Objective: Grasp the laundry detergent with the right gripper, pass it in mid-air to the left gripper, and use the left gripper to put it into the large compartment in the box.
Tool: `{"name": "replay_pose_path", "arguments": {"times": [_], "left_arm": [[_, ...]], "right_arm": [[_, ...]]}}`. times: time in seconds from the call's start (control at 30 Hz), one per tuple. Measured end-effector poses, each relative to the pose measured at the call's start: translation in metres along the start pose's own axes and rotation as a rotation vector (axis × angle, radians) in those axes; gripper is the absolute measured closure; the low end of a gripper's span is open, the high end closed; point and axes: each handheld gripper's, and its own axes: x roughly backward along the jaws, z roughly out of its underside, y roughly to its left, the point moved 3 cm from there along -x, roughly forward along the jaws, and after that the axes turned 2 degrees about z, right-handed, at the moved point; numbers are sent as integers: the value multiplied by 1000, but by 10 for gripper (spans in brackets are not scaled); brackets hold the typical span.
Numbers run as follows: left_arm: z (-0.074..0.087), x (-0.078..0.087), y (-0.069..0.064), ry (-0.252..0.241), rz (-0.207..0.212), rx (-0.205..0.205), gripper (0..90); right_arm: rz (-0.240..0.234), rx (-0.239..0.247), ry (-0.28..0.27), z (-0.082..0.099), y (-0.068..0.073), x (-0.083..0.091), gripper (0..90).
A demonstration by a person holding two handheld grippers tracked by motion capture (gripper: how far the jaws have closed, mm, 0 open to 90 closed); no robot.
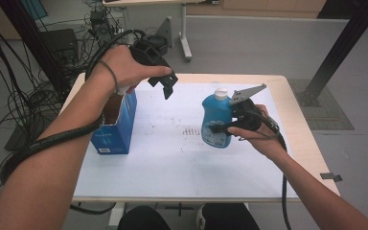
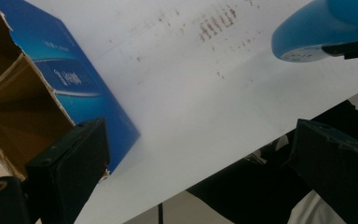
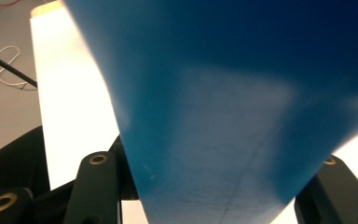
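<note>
Held between both jaws of the right hand-held gripper (image 1: pixel 223 125), blue bottle (image 1: pixel 216 120) hangs upright above the white surface (image 1: pixel 172 158). Left hand-held gripper (image 1: pixel 168 85) stands wide open, empty, above the open blue box (image 1: pixel 117 129).

A light wooden table (image 1: pixel 301 125) carries a white sheet (image 1: pixel 172 163) marked with faint reddish-brown specks. Around it lies a grey floor (image 1: pixel 249 45), with a darker mat (image 1: pixel 328 110) at the right. Black cables (image 1: pixel 14 103) tangle on the floor at the left. A second table's white leg (image 1: pixel 185 36) stands behind, beside a black slanted post (image 1: pixel 342 45).
</note>
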Motion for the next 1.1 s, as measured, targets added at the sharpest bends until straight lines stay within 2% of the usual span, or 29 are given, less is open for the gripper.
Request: {"name": "replay_pose_path", "arguments": {"times": [0.13, 0.17, 0.23, 0.3, 0.33, 0.37, 0.5, 0.6, 0.7, 1.1], "left_arm": [[-1, 1, 2, 11, -16, -61, 53], [-1, 1, 2, 11, -16, -61, 52], [-1, 4, 3, -1, 8, -102, 53], [-3, 6, 3, 4, -1, -142, 53], [-3, 6, 3, 4, -1, -142, 53], [-3, 7, 3, 4, -8, -175, 53], [-6, 10, 2, -8, -30, -260, 57], [-8, 14, -1, -28, -17, -315, 54], [-7, 17, -3, -25, -15, -361, 52], [1, 12, 0, 11, -18, -447, 47]], "right_arm": [[-42, 40, 6, -12, 3, -13, 454], [-42, 40, 6, -12, 3, -13, 454], [-71, 56, 21, -18, 7, -23, 454], [-90, 67, 29, -23, 8, -30, 453], [-90, 67, 29, -23, 8, -30, 453], [-107, 72, 32, -26, 9, -35, 453], [-132, 86, 36, -33, 10, -46, 453], [-149, 97, 39, -38, 13, -53, 453], [-172, 110, 35, -44, 16, -60, 452], [-255, 160, 16, -62, 31, -83, 452]]}}
